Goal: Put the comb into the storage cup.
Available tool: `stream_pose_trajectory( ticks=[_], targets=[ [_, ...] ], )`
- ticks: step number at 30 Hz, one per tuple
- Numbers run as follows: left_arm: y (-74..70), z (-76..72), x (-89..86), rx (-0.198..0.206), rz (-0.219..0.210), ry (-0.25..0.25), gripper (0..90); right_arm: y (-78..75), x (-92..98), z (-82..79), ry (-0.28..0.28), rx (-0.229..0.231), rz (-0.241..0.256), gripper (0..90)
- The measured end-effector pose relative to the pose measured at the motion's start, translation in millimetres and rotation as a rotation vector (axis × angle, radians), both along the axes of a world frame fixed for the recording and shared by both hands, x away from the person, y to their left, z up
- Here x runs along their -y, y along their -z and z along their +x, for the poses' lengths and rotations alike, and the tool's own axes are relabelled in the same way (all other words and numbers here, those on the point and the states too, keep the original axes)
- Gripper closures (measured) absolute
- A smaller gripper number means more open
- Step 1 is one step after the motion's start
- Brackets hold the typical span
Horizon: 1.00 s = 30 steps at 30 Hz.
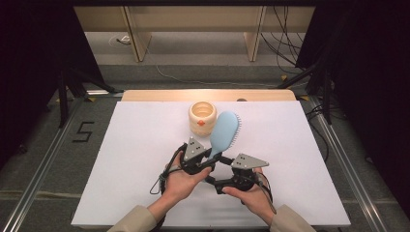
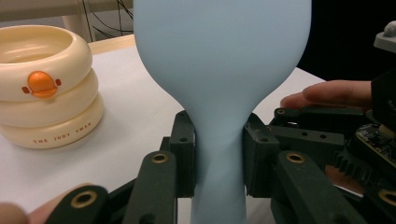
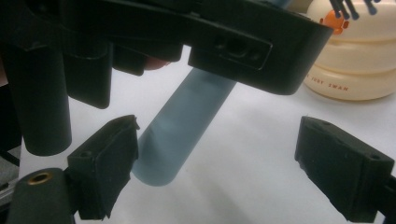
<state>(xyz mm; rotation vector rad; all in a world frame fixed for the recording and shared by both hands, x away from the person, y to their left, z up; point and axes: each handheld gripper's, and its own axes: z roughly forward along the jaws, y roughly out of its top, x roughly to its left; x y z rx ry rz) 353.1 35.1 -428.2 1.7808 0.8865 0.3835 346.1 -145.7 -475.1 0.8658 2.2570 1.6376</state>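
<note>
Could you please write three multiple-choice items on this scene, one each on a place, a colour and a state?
1. Where on the hairbrush are the left gripper's fingers?
A. On the bristles
B. On the narrow neck of the handle
C. On the top of the head

2. What colour is the hairbrush?
A. Light blue
B. Red
C. Green

3. How is the right gripper?
A. Shut on the ringed cup
B. Shut on the handle
C. Open, with the handle end between its fingers

Answers:
1 B, the left gripper view shows the fingers pressed on both sides of the neck.
2 A, the high view shows the pale blue head.
3 C, the right gripper view shows a wide gap and the handle end near one finger.
</note>
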Motion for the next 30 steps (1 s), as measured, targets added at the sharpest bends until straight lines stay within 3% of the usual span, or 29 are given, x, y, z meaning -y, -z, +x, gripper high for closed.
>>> stream_pose_trajectory(
  ticks=[30],
  targets=[
    [0.0, -1.5, 2.4, 0.004, -0.003, 0.007, 69.4, 4.6, -12.4, 1.9, -0.019, -0.009, -0.005, 13.7]
  ],
)
